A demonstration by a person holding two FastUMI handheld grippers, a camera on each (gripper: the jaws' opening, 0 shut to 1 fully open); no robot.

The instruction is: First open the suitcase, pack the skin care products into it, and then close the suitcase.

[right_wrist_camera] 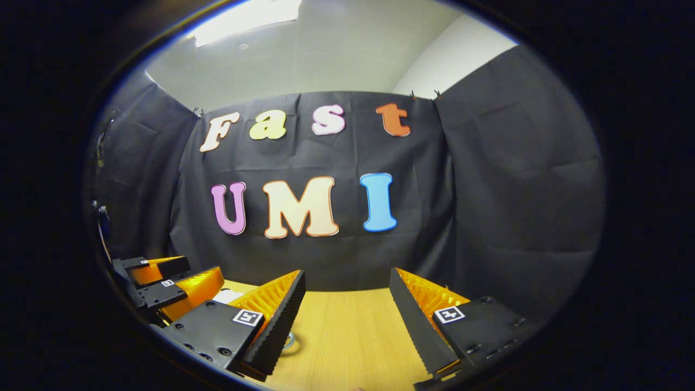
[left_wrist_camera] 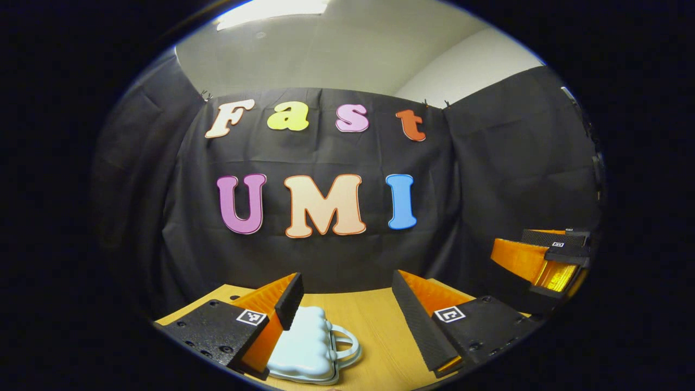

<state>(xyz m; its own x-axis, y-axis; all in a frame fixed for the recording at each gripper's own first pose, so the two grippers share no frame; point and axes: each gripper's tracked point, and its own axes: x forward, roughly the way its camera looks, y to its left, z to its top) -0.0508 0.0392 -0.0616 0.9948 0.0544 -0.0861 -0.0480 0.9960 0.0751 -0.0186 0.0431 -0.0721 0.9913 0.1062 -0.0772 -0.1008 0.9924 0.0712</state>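
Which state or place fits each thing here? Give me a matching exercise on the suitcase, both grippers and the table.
Things:
1. suitcase
2. left gripper
3. right gripper
4. table

States or places:
A. light wood
B. jaws apart, the other gripper at the left edge of its own view
C. pale blue, lying on the table
D. jaws apart, the suitcase just ahead of them

Pairs: 1-C, 2-D, 3-B, 4-A

Pale blue suitcase [left_wrist_camera: 307, 345], perhaps whitish-blue, light wood-grain table [left_wrist_camera: 374, 326], plain black cloth wall [left_wrist_camera: 488, 179]
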